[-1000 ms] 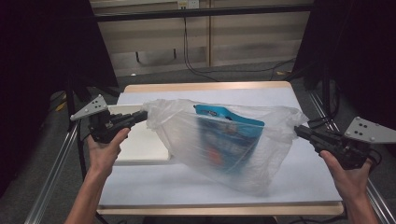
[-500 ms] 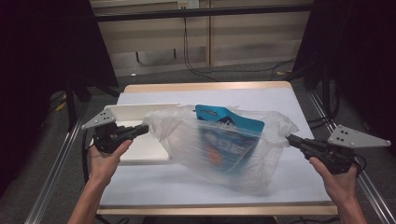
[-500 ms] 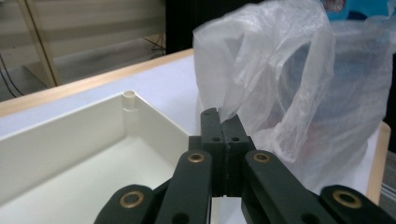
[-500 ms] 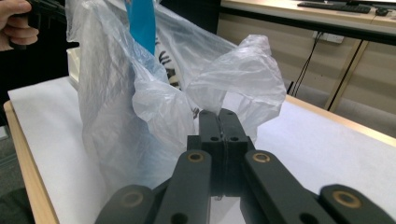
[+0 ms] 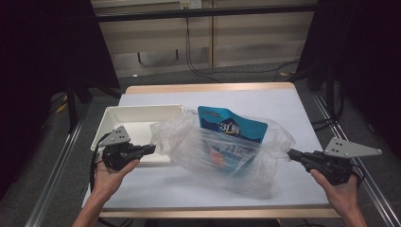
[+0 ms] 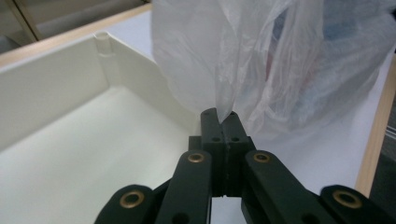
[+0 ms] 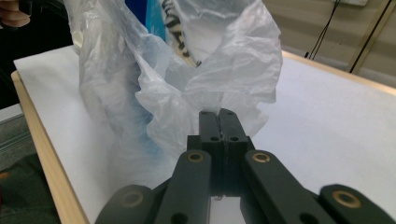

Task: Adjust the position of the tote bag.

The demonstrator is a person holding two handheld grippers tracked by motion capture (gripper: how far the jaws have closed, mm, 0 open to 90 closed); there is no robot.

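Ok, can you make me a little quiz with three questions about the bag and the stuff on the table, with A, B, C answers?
1. Where is the white tray?
A. On the person's left side of the table
B. On the far right edge
C. Inside the bag

2. What colour is the packet sticking out of the clear plastic bag?
A. Red
B. Blue
C. Green

3. What are the two grippers doing?
A. Both open, away from the bag
B. One shut, one open
C. Both shut on the bag

Answers:
1. A, the tray sits left of the bag in the high view.
2. B, the packet's top is blue with white print.
3. C, the left gripper and the right gripper each have jaws closed together with bag plastic pinched between them.
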